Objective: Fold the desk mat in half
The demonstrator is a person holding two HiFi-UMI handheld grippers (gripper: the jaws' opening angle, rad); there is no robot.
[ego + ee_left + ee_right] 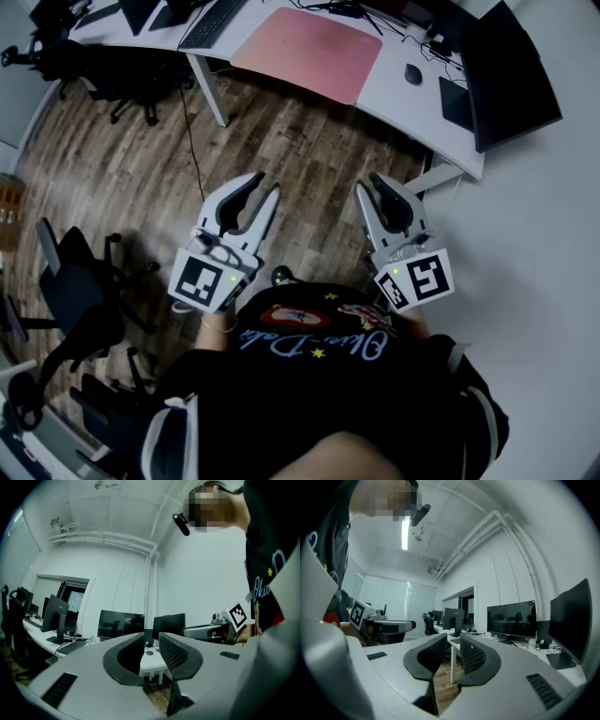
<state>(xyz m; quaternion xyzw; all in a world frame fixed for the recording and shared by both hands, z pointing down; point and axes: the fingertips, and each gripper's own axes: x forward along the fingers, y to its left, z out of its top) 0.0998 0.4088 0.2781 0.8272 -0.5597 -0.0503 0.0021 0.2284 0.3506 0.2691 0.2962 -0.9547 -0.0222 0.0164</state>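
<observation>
On the white bench [394,92] at twelve o'clock in the head view, one pink desk mat [309,39] lies flat and unfolded, well apart from both grippers. One keyboard [214,21] sits just beside the mat at about ten o'clock from it, and one mouse [413,73] rests at three o'clock from it. One large dark monitor [511,80] stands further along at two o'clock. The person stands on the wooden floor [300,159] in a black shirt [319,375] with lettering and holds two grippers side by side in front of the chest, both pointing toward twelve o'clock. The left gripper [267,184] is at about eleven o'clock from the shirt and the right gripper [369,183] at about one o'clock. Each carries one marker cube, two in all, the left cube [202,281] and the right cube [422,279]. In the left gripper view the left gripper [151,637] is released, its two jaws a little apart with only the distant bench and floor showing in the gap. In the right gripper view the right gripper [453,637] is likewise released, jaws slightly parted and nothing between them. Two office chairs are plain, one [103,70] at eleven o'clock and one [70,281] at nine o'clock.
</observation>
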